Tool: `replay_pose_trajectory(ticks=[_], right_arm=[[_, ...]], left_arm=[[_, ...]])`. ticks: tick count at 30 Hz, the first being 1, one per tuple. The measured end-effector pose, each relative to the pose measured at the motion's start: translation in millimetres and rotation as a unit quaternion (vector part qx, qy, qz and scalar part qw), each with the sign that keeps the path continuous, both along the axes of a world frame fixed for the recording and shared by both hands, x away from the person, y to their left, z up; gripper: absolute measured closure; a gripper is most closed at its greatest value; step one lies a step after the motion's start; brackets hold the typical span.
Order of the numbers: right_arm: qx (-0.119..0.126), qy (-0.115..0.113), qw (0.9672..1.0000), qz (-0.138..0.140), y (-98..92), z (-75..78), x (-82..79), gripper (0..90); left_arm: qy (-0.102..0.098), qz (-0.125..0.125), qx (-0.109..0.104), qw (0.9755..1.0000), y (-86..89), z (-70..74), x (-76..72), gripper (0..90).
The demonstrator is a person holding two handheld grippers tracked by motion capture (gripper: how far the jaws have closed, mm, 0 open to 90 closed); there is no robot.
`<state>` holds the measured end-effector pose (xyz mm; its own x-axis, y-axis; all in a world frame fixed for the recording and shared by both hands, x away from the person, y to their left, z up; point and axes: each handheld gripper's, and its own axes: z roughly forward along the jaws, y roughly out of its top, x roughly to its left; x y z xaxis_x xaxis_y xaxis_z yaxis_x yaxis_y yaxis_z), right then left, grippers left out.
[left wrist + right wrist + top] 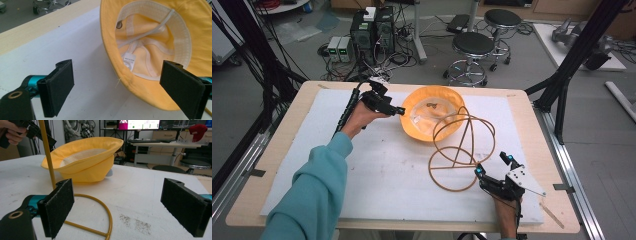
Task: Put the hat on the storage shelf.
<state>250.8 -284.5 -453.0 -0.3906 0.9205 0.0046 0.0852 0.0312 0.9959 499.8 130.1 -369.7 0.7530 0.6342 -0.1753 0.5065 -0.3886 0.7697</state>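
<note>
A yellow bucket hat [432,112] lies upside down on the white mat, its pale lining and label [129,60] facing up. My left gripper [401,111] is open at the hat's left brim; in the left gripper view [117,67] the brim edge [130,85] lies between the wide-apart jaws without touching either pad. A tan wire stand [460,150], made of loops on a base ring, stands just right of the hat. My right gripper [493,165] is open beside the base ring [100,220], with nothing between its jaws [117,187]. The stand's upright rod [47,155] rises in front of the hat [87,162].
The white mat [377,165] covers a wooden table [287,130]. Dark specks [135,222] mark the mat near my right gripper. Black stools [473,47] and computer boxes [372,30] stand on the floor beyond. A black frame post [572,60] rises at the right.
</note>
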Motion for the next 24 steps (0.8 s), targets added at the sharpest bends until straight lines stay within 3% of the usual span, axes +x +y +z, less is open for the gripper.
replay_pose_trajectory(ticks=[7, 14, 21, 24], right_arm=[[0.002, 0.001, 1.0000, -0.001, -0.2, 0.1, 0.0, 10.4], [0.001, 0.001, 1.0000, 0.000, -0.7, 0.2, 0.5, 10.4], [0.003, 0.004, 1.0000, 0.001, -0.7, 0.2, 0.8, 10.4], [0.004, 0.003, 1.0000, 0.001, -0.9, 0.2, 1.0, 10.4]], left_arm=[[0.022, -0.006, -0.001, 0.9997, -7.3, -9.4, 2.6, 19.8], [0.033, -0.012, -0.012, 0.9993, -12.3, -14.6, 3.2, 28.2], [0.036, -0.013, 0.001, 0.9993, -17.0, -18.6, 2.8, 29.7], [0.041, -0.018, -0.004, 0.9990, -18.6, -19.7, 2.5, 36.3]])
